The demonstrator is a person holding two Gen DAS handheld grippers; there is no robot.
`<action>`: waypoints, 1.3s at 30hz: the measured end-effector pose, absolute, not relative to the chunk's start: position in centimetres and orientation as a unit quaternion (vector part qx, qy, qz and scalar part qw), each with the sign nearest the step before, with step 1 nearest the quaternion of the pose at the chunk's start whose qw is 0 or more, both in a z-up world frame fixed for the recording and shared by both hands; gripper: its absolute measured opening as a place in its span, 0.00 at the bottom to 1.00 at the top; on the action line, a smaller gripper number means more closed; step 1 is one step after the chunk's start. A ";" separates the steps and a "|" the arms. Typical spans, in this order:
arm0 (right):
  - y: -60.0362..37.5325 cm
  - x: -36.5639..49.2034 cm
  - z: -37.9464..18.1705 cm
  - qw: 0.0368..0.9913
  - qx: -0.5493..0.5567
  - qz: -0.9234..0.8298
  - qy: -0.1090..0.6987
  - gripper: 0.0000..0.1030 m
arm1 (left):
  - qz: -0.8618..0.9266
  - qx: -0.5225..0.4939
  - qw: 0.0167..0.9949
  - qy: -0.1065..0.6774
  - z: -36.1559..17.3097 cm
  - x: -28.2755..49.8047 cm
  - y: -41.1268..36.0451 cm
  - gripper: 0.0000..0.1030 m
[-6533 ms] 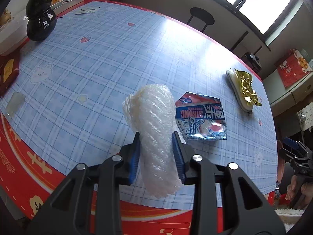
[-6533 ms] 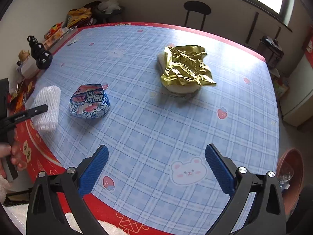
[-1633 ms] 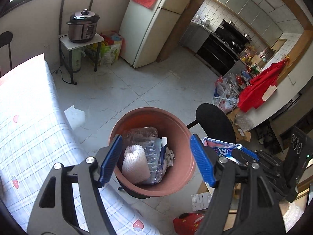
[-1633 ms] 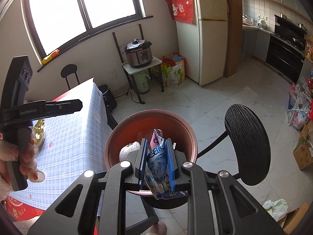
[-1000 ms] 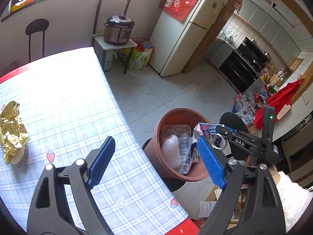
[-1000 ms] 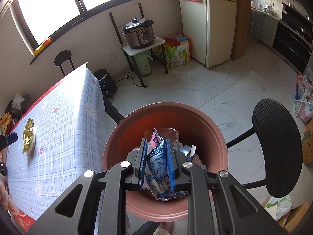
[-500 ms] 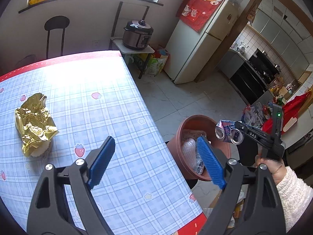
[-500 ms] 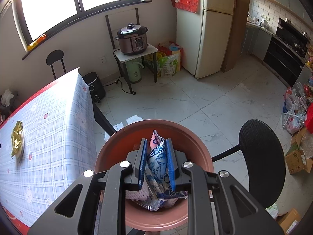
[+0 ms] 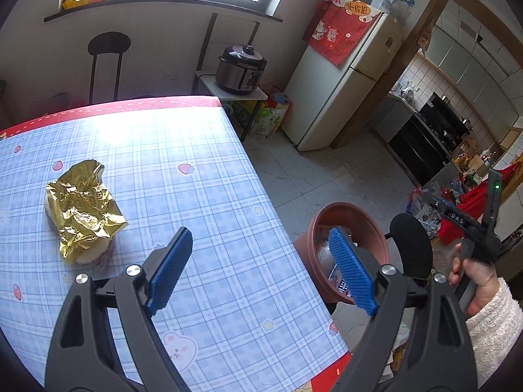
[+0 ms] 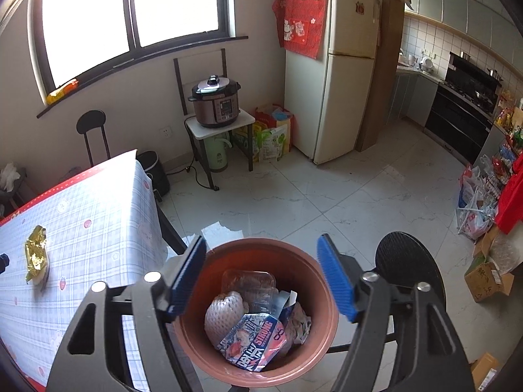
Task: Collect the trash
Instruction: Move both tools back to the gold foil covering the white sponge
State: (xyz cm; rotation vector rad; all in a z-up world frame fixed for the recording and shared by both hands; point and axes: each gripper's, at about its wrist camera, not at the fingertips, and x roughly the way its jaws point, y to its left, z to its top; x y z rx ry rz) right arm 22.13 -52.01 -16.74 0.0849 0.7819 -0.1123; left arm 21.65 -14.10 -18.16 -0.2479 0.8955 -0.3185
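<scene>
Right gripper [image 10: 261,281] above brown bin [image 10: 196,343]; fingers just opened, now apart, nothing between. Blue snack wrapper [image 10: 255,346] inside bin, beside white foam net [image 10: 224,313]. Left gripper [image 9: 261,268] over desk [image 9: 202,196]; fingers apart, empty. Gold foil wrapper [image 9: 81,209] on desk.

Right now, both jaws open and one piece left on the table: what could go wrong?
1. The gold foil wrapper lies crumpled over a pale piece beneath it; a pinch may lift only the foil.
2. The brown bin sits below the table edge, so an early release could miss.
3. The blue snack bag sits high on the pile and could slide out.
</scene>
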 end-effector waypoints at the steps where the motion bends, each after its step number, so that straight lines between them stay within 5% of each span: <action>1: -51.6 21.9 -16.2 0.924 0.039 -0.052 0.378 0.85 | -0.150 -0.118 0.884 0.427 -17.9 21.5 -13.7 0.82; 5: -49.4 20.8 -14.3 0.931 0.019 -0.049 0.362 0.95 | -0.137 -0.110 0.894 0.412 -16.9 20.6 -11.7 0.83; 8: -47.6 20.1 -13.2 0.931 0.017 -0.042 0.362 0.95 | -0.123 -0.100 0.902 0.401 -15.9 19.8 -9.8 0.92; 21: -40.6 16.6 -12.2 0.927 0.044 -0.014 0.373 0.95 | -0.055 -0.095 0.923 0.368 -13.4 15.6 -0.9 0.94; 39: -29.7 17.3 -16.7 0.894 -0.010 0.055 0.445 0.95 | 0.059 -0.167 0.901 0.395 -18.1 10.7 12.4 0.94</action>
